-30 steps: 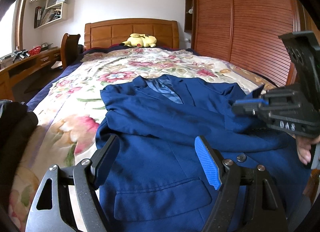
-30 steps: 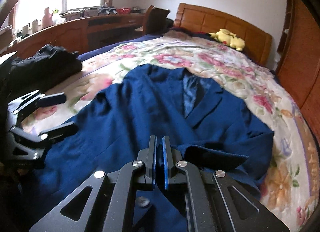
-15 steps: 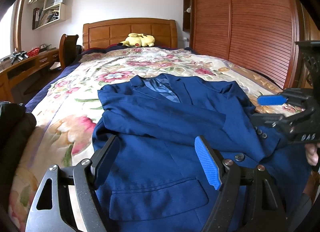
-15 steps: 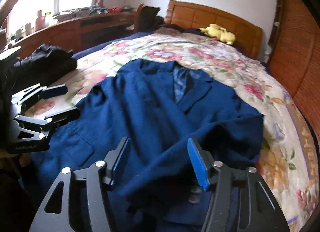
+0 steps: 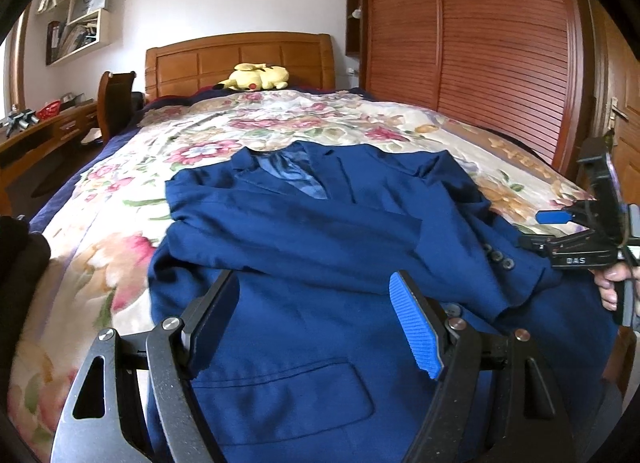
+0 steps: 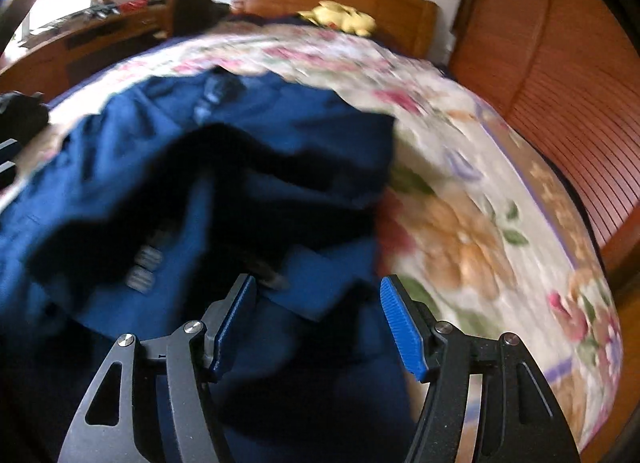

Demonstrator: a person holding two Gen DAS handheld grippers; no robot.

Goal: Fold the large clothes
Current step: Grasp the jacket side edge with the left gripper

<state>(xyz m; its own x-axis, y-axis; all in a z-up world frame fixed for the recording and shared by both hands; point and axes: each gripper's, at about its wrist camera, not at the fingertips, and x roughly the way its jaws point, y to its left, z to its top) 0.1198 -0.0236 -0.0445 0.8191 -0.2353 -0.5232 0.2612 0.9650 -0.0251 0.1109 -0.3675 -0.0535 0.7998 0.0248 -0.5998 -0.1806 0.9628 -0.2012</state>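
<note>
A dark blue suit jacket (image 5: 320, 223) lies face up on the bed, collar toward the headboard. One sleeve is folded across its chest, the cuff buttons (image 5: 498, 257) at the right. My left gripper (image 5: 314, 287) hovers open over the lower front near a pocket flap, with nothing between its fingers. My right gripper (image 6: 316, 291) hangs over the jacket's (image 6: 200, 183) right edge, jaws opening, pads clear of the cloth. It shows from the side in the left wrist view, right gripper (image 5: 560, 227), held by a hand. The right wrist view is blurred.
The bed's floral cover (image 5: 120, 199) spreads around the jacket. A yellow plush toy (image 5: 256, 77) lies by the wooden headboard. A slatted wooden wardrobe (image 5: 480, 63) stands on the right, a desk (image 5: 40, 131) and chair (image 5: 118, 99) on the left. Dark clothes (image 5: 20, 255) sit at the bed's left edge.
My right gripper went from shut to open, let go of the sleeve, and swung right and down to the jacket's right edge. The sleeve now lies across the chest. The left gripper barely shifted.
</note>
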